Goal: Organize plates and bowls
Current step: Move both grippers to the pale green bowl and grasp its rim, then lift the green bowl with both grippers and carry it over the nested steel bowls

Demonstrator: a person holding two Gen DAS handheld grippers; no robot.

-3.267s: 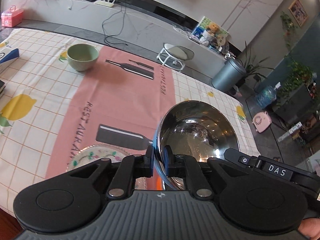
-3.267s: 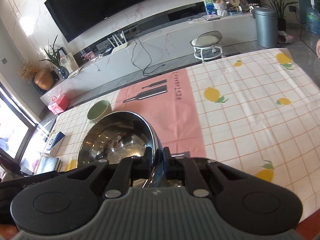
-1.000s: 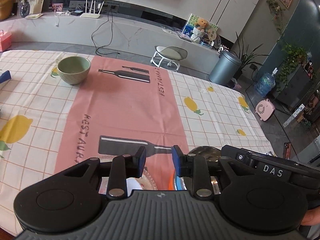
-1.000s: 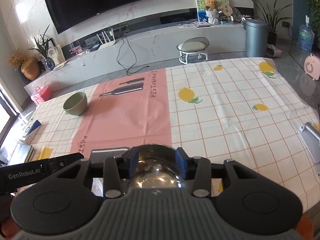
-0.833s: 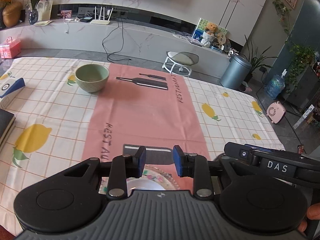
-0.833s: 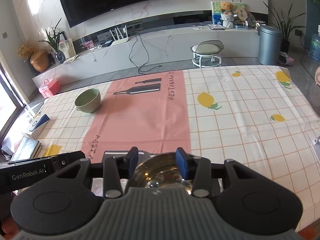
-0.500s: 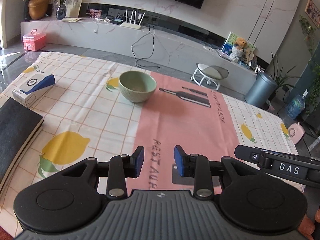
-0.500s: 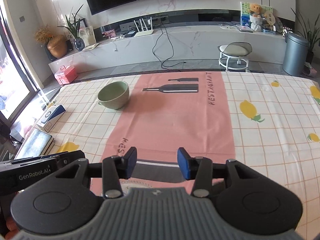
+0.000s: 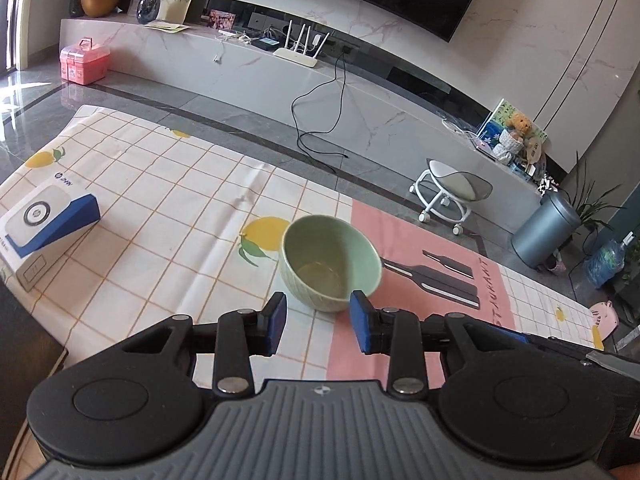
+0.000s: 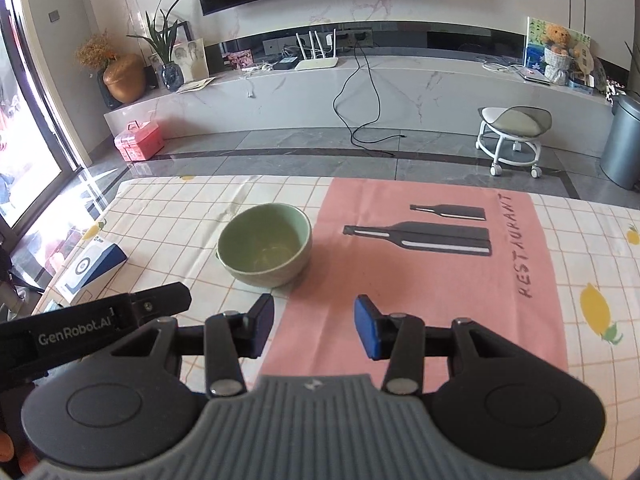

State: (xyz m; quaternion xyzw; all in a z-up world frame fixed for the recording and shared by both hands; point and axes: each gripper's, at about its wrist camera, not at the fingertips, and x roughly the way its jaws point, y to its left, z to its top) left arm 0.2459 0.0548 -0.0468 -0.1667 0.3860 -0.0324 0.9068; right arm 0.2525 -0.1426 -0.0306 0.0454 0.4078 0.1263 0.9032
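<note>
A table (image 9: 168,184) spreads under a soft checked cloth printed with lemons, one smooth pink panel (image 10: 420,280) across it bearing two dark bottle shapes. One white-and-blue box (image 9: 40,224), wedge-topped, lies at the cloth's left side. One round, glossy pale green bowl (image 9: 330,262), faintly ribbed outside, stands upright and empty at the pink panel's left edge. The left gripper (image 9: 318,322) has just been opening, jaws parted, nothing between them, the bowl just beyond. The right gripper (image 10: 314,326) is likewise parted and empty. Only the right view shows the other gripper's arm.
</note>
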